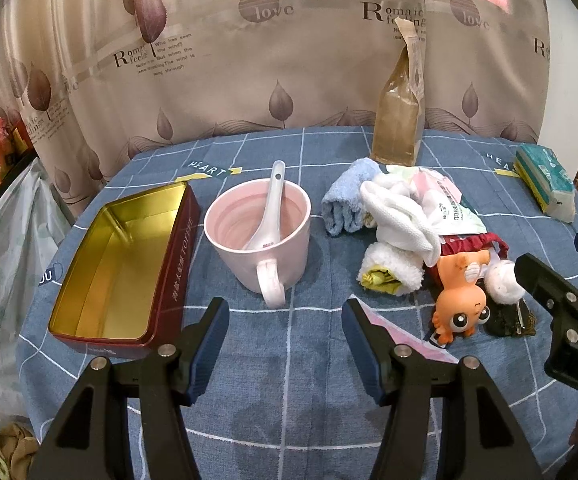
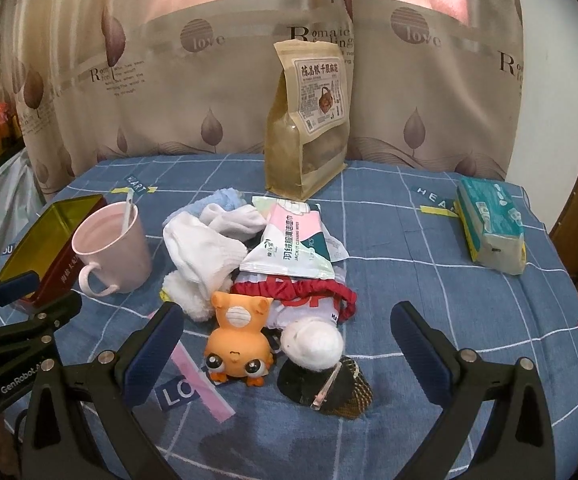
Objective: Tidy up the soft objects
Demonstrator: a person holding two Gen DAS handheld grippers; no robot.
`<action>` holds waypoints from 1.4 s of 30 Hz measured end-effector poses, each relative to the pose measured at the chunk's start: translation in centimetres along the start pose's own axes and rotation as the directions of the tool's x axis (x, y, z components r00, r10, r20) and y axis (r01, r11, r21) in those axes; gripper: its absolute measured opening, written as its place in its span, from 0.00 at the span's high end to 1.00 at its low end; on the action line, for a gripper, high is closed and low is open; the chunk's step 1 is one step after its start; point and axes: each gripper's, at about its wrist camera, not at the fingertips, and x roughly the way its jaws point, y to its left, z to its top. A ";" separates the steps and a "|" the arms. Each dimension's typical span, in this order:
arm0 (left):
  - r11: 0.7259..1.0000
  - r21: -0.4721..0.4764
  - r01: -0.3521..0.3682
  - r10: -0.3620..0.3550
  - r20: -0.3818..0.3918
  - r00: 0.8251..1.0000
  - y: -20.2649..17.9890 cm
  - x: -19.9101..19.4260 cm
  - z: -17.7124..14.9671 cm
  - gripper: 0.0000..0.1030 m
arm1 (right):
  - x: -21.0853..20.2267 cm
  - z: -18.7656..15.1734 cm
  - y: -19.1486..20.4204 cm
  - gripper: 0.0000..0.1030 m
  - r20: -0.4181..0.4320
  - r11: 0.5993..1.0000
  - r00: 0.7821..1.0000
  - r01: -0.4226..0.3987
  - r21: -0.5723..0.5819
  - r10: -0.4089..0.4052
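I see both my left gripper (image 1: 285, 312) and right gripper (image 2: 285, 320) wide open, empty, with the sock pile (image 2: 205, 248) mid-frame.

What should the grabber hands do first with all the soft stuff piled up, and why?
Probably reach the right gripper forward to the white fluffy ball at the near edge of the pile. Both grippers are open and hold nothing, the ball lies uncovered right ahead of it, and the red tin stands open with nothing in it, a likely place for soft things.

pink mug (image 1: 257, 224), spoon (image 1: 267, 208), snack bag (image 2: 309, 120)
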 end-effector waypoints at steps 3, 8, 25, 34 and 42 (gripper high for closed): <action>1.000 0.001 -0.001 0.001 -0.001 1.000 0.0 0.0 0.0 0.42 | 0.0 0.0 0.0 0.01 -0.002 1.000 1.000 -0.001 0.000 0.001; 1.000 0.001 0.000 0.000 -0.002 1.000 0.0 0.1 0.0 0.42 | 0.0 0.0 0.0 0.01 -0.001 1.000 1.000 0.000 0.001 0.000; 1.000 0.002 0.003 -0.003 -0.009 1.000 0.0 0.4 0.0 0.42 | 0.0 0.1 -0.8 0.04 -0.005 1.000 1.000 0.007 0.015 -0.007; 1.000 -0.002 0.006 -0.006 -0.012 1.000 0.0 0.5 0.0 0.42 | 0.3 0.2 -1.1 0.08 -0.018 1.000 1.000 0.003 0.014 -0.003; 1.000 -0.003 0.006 -0.006 -0.019 1.000 0.2 0.8 0.0 0.42 | 0.4 0.1 -1.1 0.08 -0.022 1.000 1.000 0.002 0.012 -0.001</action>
